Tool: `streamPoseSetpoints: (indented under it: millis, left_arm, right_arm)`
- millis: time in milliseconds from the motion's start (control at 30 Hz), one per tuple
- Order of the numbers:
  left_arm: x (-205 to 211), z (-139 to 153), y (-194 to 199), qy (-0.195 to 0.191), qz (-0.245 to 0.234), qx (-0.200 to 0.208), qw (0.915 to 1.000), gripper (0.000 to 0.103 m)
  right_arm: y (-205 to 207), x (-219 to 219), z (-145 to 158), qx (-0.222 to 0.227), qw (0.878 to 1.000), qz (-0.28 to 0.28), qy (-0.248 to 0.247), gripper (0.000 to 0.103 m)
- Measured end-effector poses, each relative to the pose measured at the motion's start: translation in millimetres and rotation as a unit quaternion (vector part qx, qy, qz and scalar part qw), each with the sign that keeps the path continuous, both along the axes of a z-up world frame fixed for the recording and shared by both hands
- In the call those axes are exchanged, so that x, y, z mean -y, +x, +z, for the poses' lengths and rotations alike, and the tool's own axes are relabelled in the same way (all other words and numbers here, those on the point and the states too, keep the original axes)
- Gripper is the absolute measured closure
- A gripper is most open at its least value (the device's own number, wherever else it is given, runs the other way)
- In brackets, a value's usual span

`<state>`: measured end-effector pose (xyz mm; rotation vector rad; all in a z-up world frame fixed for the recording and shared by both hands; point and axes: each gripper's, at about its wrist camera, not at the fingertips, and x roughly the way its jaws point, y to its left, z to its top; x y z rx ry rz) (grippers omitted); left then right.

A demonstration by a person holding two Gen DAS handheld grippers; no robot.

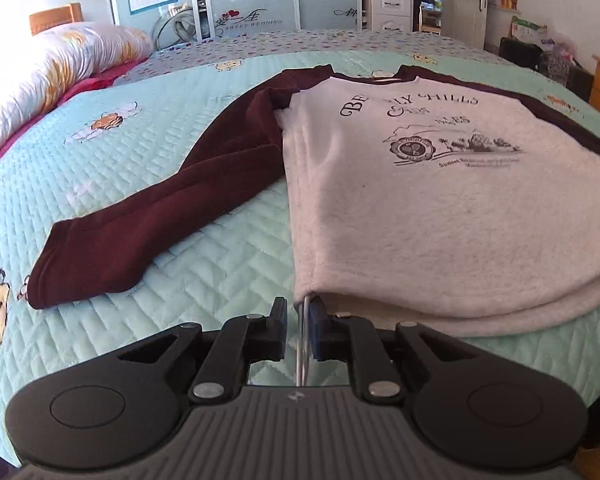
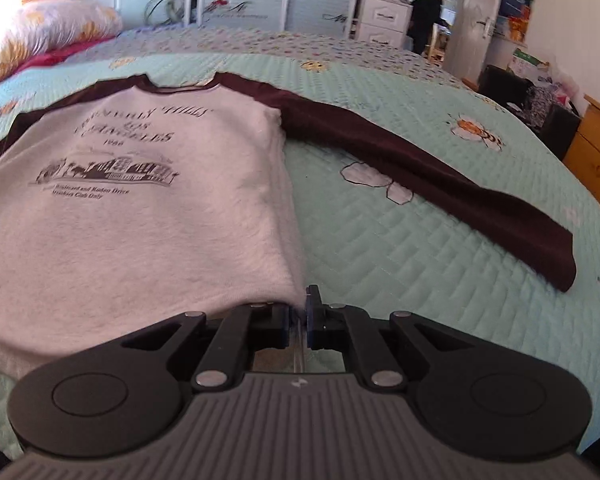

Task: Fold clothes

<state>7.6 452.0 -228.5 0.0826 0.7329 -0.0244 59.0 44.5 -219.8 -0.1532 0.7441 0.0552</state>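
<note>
A grey sweatshirt [image 1: 440, 200] with dark maroon sleeves and a printed front lies flat, front up, on the bed. It also shows in the right wrist view [image 2: 140, 220]. Its left sleeve [image 1: 148, 208] and right sleeve [image 2: 440, 184] are spread outward. My left gripper [image 1: 300, 312] sits at the hem's left corner, jaws nearly closed on the corner edge. My right gripper [image 2: 298, 306] sits at the hem's right corner, jaws closed on that corner.
The bed has a light green quilted cover [image 1: 180, 132] with cartoon prints. A folded floral duvet [image 1: 40, 76] lies at the far left. A wooden cabinet [image 2: 592, 152] stands to the right. A person [image 2: 428, 16] stands in the far doorway.
</note>
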Motion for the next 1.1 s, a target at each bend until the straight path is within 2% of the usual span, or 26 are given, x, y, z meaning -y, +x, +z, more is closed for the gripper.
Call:
streamPoseSetpoints:
  millis: [133,233,300,367,533,600,700,800,933,967,1000,1033,1067,1100]
  left_arm:
    - [-2.3,4.6,-9.0,-0.004,0.008,0.006,0.9999,0.08]
    - [-1.8,10.8,-16.7,-0.009,0.008,0.014,0.9998,0.073]
    - [-1.7,15.6,-19.8,-0.011,0.008,0.014,0.9998,0.062]
    - [-2.7,21.4,-21.3,-0.014,0.01,0.016,0.9997,0.057]
    - [-2.7,43.6,-26.3,-0.019,0.005,0.047,0.9987,0.056]
    - [-0.2,50.6,-26.2,-0.018,0.003,0.058,0.9982,0.053]
    - [4.5,56.2,-23.4,-0.017,0.008,0.058,0.9981,0.052]
    - [13.0,66.4,-27.7,-0.019,-0.001,0.068,0.9975,0.052]
    - [23.0,78.7,-34.7,-0.02,-0.009,0.093,0.9954,0.047]
    - [24.2,79.8,-35.6,-0.027,-0.008,0.097,0.9948,0.046]
    - [25.5,79.6,-36.1,-0.032,-0.008,0.1,0.9944,0.046]
    - [26.7,78.5,-36.5,-0.036,-0.01,0.101,0.9942,0.045]
    - [27.6,76.8,-36.9,-0.04,-0.012,0.1,0.9941,0.045]
    - [28.3,74.7,-37.5,-0.042,-0.013,0.097,0.9943,0.045]
  right_arm:
    - [17.1,3.4,3.8,-0.033,0.999,0.014,-0.015,0.096]
    - [33.7,5.1,22.5,-0.042,0.997,0.064,-0.021,0.094]
    - [45.5,7.4,27.1,-0.079,0.992,0.092,-0.025,0.072]
    - [56.7,9.7,31.5,-0.114,0.986,0.119,-0.03,0.069]
    - [44.3,20.3,35.6,-0.112,0.984,0.136,-0.004,0.069]
    - [39.3,24.6,37.2,-0.112,0.983,0.143,0.006,0.069]
    - [31.9,30.5,39.7,-0.11,0.982,0.153,0.021,0.068]
    - [26.4,19.2,45.3,-0.091,0.982,0.165,0.026,0.068]
    - [9.9,18.3,62.4,-0.056,0.987,0.144,0.05,0.067]
    - [5.4,19.1,64.7,-0.052,0.988,0.134,0.062,0.062]
    - [0.9,19.9,67.0,-0.047,0.988,0.125,0.075,0.049]
    - [-3.5,20.3,68.8,-0.043,0.989,0.115,0.085,0.041]
    - [-7.6,17.3,65.3,-0.039,0.991,0.107,0.077,0.037]
    - [-11.6,14.3,61.7,-0.035,0.992,0.099,0.068,0.037]
